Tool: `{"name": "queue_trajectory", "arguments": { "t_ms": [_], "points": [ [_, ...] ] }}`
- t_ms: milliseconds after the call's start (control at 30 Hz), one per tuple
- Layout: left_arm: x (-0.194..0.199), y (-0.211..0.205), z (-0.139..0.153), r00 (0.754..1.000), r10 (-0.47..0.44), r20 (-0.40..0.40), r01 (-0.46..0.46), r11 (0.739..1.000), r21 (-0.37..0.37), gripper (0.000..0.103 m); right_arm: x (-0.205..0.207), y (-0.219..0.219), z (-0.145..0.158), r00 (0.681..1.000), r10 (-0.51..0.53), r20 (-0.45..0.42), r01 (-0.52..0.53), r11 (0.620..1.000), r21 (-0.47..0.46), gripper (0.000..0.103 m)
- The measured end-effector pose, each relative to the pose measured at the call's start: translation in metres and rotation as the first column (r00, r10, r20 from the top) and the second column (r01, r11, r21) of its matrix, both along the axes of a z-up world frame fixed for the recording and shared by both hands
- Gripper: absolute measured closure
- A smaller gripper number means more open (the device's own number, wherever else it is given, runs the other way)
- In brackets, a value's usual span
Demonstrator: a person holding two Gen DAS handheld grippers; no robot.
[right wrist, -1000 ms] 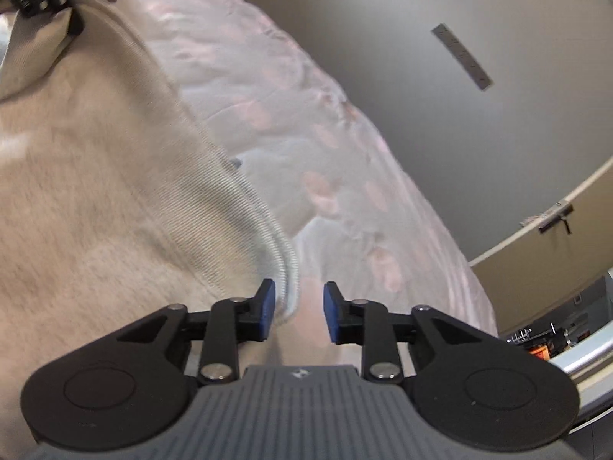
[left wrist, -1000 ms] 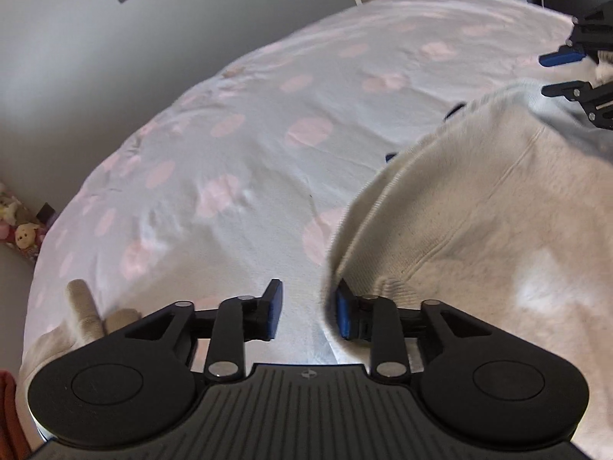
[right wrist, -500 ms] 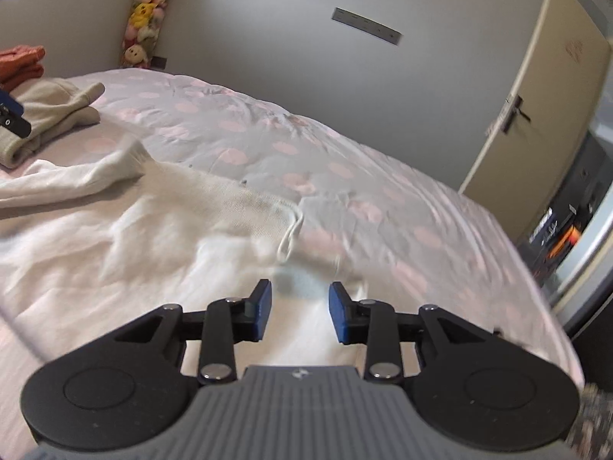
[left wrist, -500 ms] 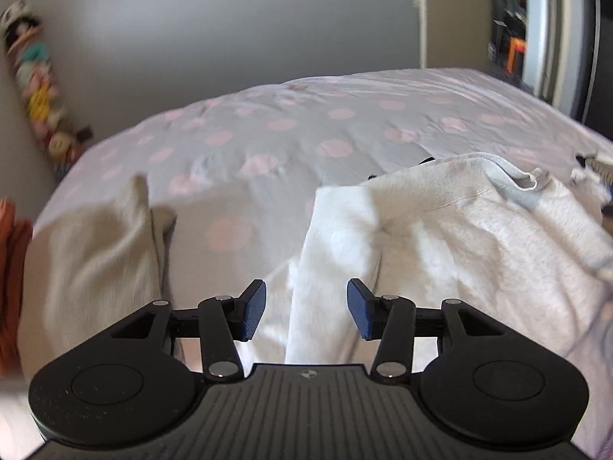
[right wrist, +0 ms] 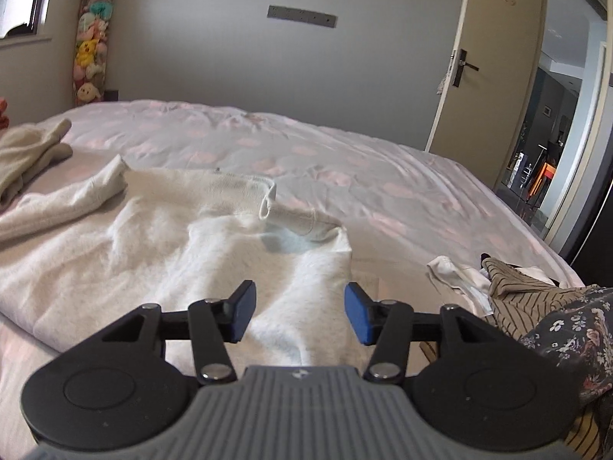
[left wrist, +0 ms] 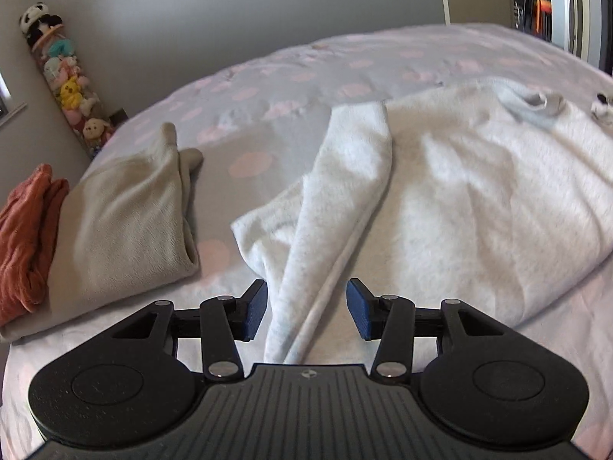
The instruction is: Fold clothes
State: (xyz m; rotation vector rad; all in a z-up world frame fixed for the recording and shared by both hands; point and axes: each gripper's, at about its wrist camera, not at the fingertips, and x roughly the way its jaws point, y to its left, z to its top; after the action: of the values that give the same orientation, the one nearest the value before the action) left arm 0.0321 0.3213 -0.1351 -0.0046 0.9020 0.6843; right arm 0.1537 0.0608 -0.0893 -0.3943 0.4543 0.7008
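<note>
White sweater (left wrist: 459, 199) is lying beneath both tongs: left tongs (left wrist: 306, 314) closing, ungripped; right tongs (right wrist: 299, 312) opening, released.

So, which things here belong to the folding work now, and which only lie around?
For the job:
- white sweater, spread on the bed
- its sleeve, between the left tongs
- right tongs, opening over the sweater

Lying about:
- beige folded garment
- orange garment
- striped and floral clothes
- plush toys

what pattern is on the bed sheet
Pale grey-lilac bed sheet with pink round spots, clearest in the right wrist view.
</note>
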Motion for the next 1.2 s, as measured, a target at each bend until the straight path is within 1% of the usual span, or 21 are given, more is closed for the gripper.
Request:
{"name": "queue_trajectory", "arguments": {
  "t_ms": [67,133,167,200,267,333,400,433,500,633,700,767,800,833,900,967,1000,1033,1100,1133,1200],
  "points": [
    [0.003,0.003,-0.010,1.000,-0.003,-0.025,0.004,1.000,0.005,0.065,0.003,0.005,-0.007,1.000,-0.004,0.000,0.004,0.999,-0.033,0.048],
    [0.005,0.007,-0.021,0.998,-0.001,-0.069,0.002,1.000,0.025,0.078,0.010,0.007,-0.013,1.000,-0.017,-0.023,0.016,0.999,-0.048,0.048],
    [0.005,0.009,-0.025,0.997,-0.003,-0.077,0.005,1.000,0.024,0.082,0.014,0.008,-0.016,0.999,-0.024,-0.037,0.022,0.998,-0.052,0.048],
    [0.004,0.012,-0.028,0.997,-0.007,-0.080,0.008,1.000,0.020,0.091,0.018,0.008,-0.019,0.998,-0.031,-0.051,0.028,0.998,-0.057,0.049],
    [-0.004,0.021,-0.025,0.999,0.025,-0.033,-0.025,1.000,-0.003,0.096,0.026,0.005,-0.023,0.995,-0.055,-0.083,0.051,0.998,-0.047,0.049],
    [-0.012,0.030,-0.022,0.998,0.064,0.021,-0.063,0.998,-0.030,0.098,0.034,0.002,-0.025,0.990,-0.082,-0.114,0.079,0.996,-0.032,0.048],
    [-0.026,0.047,-0.019,0.988,0.132,0.084,-0.123,0.987,-0.101,0.099,0.040,-0.003,-0.027,0.985,-0.099,-0.141,0.098,0.995,-0.015,0.049],
    [-0.032,0.055,-0.020,0.982,0.162,0.100,-0.148,0.980,-0.134,0.099,0.042,-0.004,-0.028,0.983,-0.104,-0.150,0.103,0.995,-0.010,0.049],
    [-0.039,0.067,-0.025,0.975,0.196,0.105,-0.177,0.970,-0.169,0.099,0.044,-0.006,-0.029,0.981,-0.109,-0.161,0.109,0.994,-0.006,0.049],
    [-0.043,0.077,-0.033,0.970,0.229,0.087,-0.206,0.955,-0.214,0.098,0.048,-0.005,-0.033,0.978,-0.117,-0.176,0.116,0.993,-0.016,0.048],
    [-0.048,0.079,-0.032,0.961,0.260,0.092,-0.232,0.943,-0.240,0.098,0.052,-0.008,-0.035,0.972,-0.131,-0.193,0.132,0.991,-0.012,0.048],
    [-0.055,0.081,-0.029,0.948,0.304,0.100,-0.270,0.928,-0.257,0.098,0.058,-0.013,-0.036,0.963,-0.156,-0.221,0.161,0.987,0.007,0.048],
    [-0.060,0.082,-0.029,0.936,0.343,0.083,-0.315,0.917,-0.245,0.102,0.060,-0.017,-0.035,0.957,-0.169,-0.235,0.178,0.984,0.020,0.048],
    [-0.068,0.085,-0.028,0.922,0.376,0.095,-0.339,0.900,-0.274,0.102,0.063,-0.021,-0.035,0.951,-0.180,-0.251,0.196,0.980,0.038,0.047],
    [-0.088,0.092,-0.026,0.889,0.436,0.137,-0.363,0.856,-0.367,0.102,0.067,-0.031,-0.032,0.938,-0.197,-0.284,0.228,0.970,0.082,0.047],
    [-0.104,0.095,-0.025,0.866,0.461,0.195,-0.323,0.812,-0.486,0.101,0.069,-0.041,-0.029,0.928,-0.210,-0.308,0.258,0.958,0.122,0.047],
    [-0.108,0.094,-0.025,0.863,0.461,0.206,-0.301,0.798,-0.522,0.099,0.070,-0.046,-0.027,0.921,-0.220,-0.320,0.277,0.950,0.143,0.047],
    [-0.110,0.093,-0.025,0.864,0.457,0.212,-0.281,0.786,-0.550,0.091,0.071,-0.053,-0.025,0.914,-0.232,-0.332,0.298,0.940,0.165,0.047],
    [-0.105,0.088,-0.024,0.880,0.432,0.196,-0.268,0.793,-0.547,0.080,0.076,-0.068,-0.022,0.888,-0.266,-0.374,0.358,0.912,0.203,0.047],
    [-0.103,0.085,-0.024,0.889,0.419,0.185,-0.263,0.799,-0.541,0.078,0.079,-0.077,-0.022,0.868,-0.280,-0.409,0.393,0.893,0.222,0.047],
    [-0.101,0.082,-0.023,0.896,0.406,0.182,-0.254,0.802,-0.540,0.076,0.086,-0.095,-0.026,0.816,-0.290,-0.500,0.460,0.850,0.257,0.047]
  ]
}}
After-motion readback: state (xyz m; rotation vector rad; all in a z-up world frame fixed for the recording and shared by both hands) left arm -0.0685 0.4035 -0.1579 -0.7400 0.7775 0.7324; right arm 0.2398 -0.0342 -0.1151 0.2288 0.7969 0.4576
